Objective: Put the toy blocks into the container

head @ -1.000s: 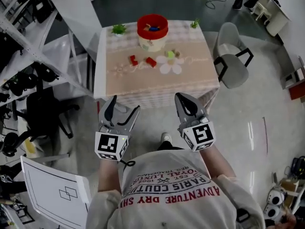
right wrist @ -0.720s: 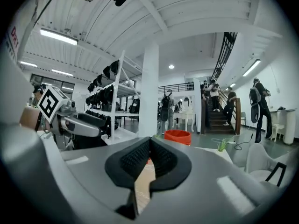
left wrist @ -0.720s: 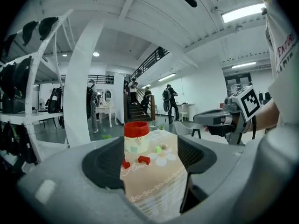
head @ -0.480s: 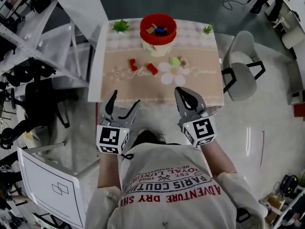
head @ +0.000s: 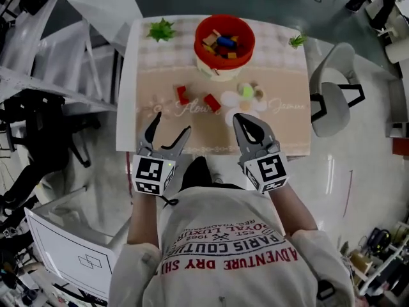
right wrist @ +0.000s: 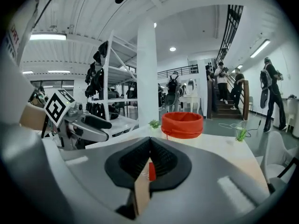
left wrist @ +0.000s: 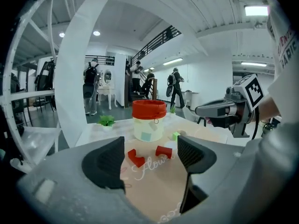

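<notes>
**Operator:** How do my jaws stand?

**Spotter:** Your left gripper [head: 172, 123] has its jaws spread with nothing between them. Your right gripper [head: 245, 125] has them pressed together, empty. Both hover over the near edge of the table [head: 284, 132], touching no block.

**Operator:** And the blocks?

**Spotter:** Two red blocks [head: 212, 102] lie mid-table, with a green block [head: 246, 91] just to their right. The red container [head: 198, 40] beyond them already holds several. I'd say you're approaching a pick. Next, reach forward, straddle the nearer red one with the left, and close. Open the right before using it.
</notes>
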Demonstrator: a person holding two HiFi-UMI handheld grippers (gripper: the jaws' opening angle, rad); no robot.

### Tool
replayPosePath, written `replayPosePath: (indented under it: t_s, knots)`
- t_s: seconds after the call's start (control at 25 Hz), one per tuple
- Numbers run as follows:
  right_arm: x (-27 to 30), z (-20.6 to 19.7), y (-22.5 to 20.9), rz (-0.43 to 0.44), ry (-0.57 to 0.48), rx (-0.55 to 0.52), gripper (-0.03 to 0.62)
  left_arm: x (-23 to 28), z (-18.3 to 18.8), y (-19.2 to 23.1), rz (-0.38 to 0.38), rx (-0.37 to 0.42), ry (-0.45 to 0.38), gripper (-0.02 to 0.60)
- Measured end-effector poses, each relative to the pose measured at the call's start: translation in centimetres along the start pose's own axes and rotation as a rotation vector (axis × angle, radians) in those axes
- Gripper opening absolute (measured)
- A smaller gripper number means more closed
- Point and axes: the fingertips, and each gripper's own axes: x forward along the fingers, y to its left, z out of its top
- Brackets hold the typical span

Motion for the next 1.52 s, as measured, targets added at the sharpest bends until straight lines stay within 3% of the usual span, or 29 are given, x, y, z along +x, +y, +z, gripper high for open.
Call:
replayPosePath:
  t_s: [0.2, 0.36, 0.48, 1.0, 1.16, 1.52]
  knots:
    - [4.7, -2.4, -1.2, -0.009, 0.072, 0.028, 0.002, 4.8, -2.4, 3.1, -0.075, 0.020, 0.065, 0.356]
    - [7.8, -4.3, -1.9, -0.027, 0.125, 0.051, 0.002, 8.1, -4.5, 4.6, -0.157, 0.089, 0.131, 0.356]
    - [9.2, -5.4, -2.2, -0.040, 0.163, 0.075, 0.002, 10.1, -5.9, 5.1, -0.219, 0.144, 0.194, 0.358]
    - [13.6, -8.4, -3.7, -0.066, 0.251, 0.114, 0.002, 15.8, -10.4, 4.5, -0.443, 0.220, 0.314, 0.380]
    - [13.8, -8.8, -4.0, -0.071, 0.257, 0.113, 0.002, 16.0, -10.9, 4.6, -0.429, 0.263, 0.315, 0.327]
    - [12.7, -7.2, -4.3, -0.063, 0.230, 0.084, 0.002, 14.9, -7.9, 5.1, -0.353, 0.202, 0.235, 0.325]
